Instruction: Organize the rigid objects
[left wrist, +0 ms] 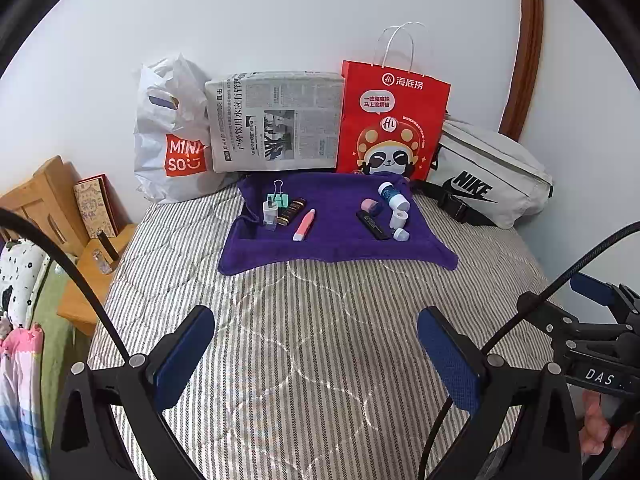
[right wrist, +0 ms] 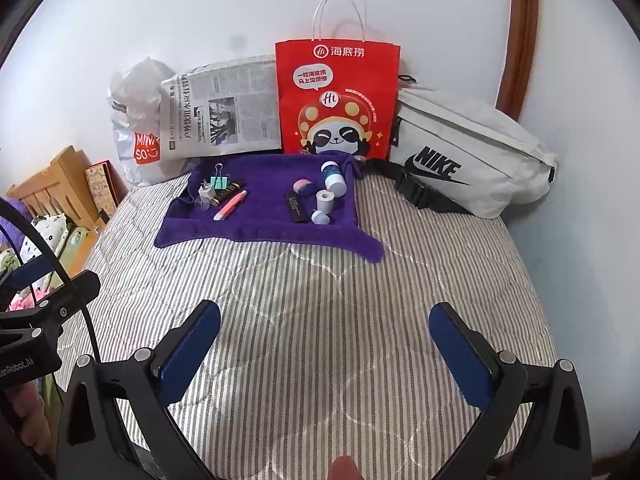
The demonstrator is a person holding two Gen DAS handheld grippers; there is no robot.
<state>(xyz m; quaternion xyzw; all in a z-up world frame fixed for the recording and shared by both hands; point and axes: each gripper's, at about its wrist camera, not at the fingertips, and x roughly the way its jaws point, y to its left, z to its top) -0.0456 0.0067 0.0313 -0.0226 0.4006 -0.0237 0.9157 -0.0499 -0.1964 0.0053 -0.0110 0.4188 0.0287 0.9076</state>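
A purple towel lies on the striped bed and carries several small objects. On its left are a white plug, a green binder clip, a dark tube and a pink pen. On its right are a blue-and-white bottle, a pink eraser, a black bar and white caps. My left gripper and my right gripper are both open and empty, well in front of the towel.
Against the wall stand a white Miniso bag, a newspaper, a red paper bag and a white Nike pouch. A wooden nightstand is off the bed's left edge.
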